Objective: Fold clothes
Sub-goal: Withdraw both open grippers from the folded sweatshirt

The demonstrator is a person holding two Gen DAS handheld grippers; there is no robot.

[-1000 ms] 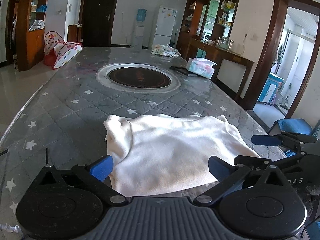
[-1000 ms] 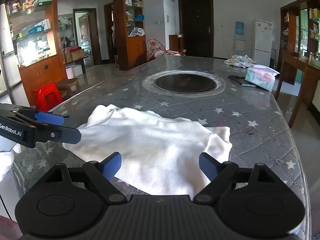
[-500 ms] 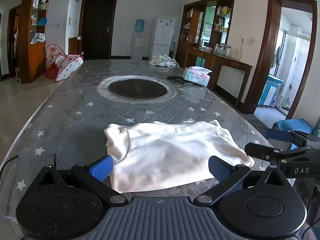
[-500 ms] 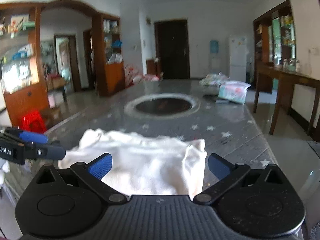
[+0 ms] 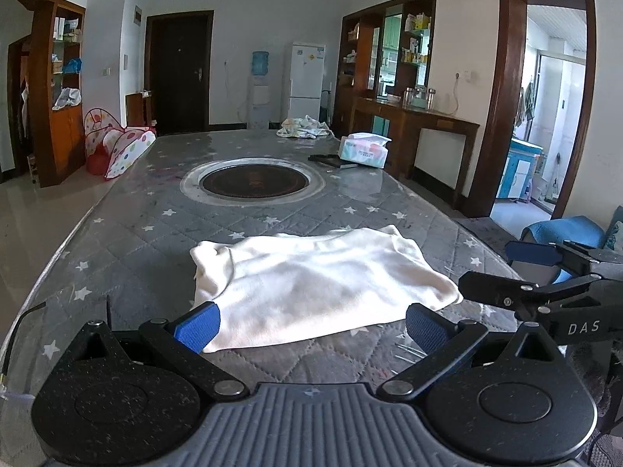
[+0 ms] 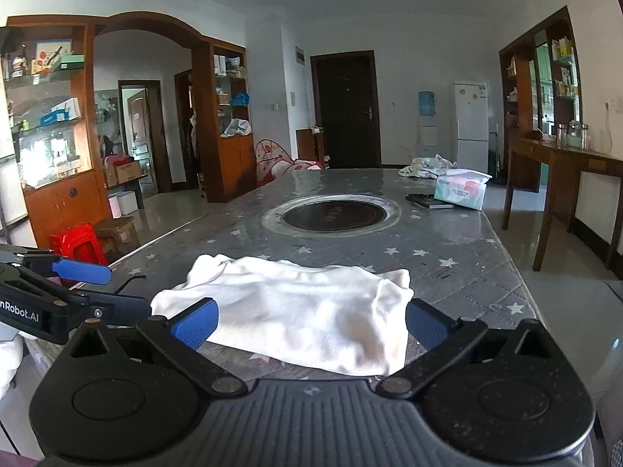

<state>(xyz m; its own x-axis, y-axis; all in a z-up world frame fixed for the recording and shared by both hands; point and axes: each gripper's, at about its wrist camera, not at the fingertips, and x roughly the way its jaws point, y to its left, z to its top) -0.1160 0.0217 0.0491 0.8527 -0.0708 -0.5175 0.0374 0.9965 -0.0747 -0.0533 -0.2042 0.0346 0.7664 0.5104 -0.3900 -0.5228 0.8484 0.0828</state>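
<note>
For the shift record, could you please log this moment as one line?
task: fold clothes | white garment flat on table, partly folded | left claw open, holds nothing | right claw open, holds nothing

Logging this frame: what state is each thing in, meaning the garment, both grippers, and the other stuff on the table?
White garment: lying on the table, partly folded, left edge bunched, not gripped.
Left gripper: open, holding nothing.
Right gripper: open, holding nothing.
Tissue pack: opened, a tissue sticking up.
Cloth pile: crumpled at the far end.
Table: covered by a star-print quilted cloth under clear film.
Dark door: closed.
</note>
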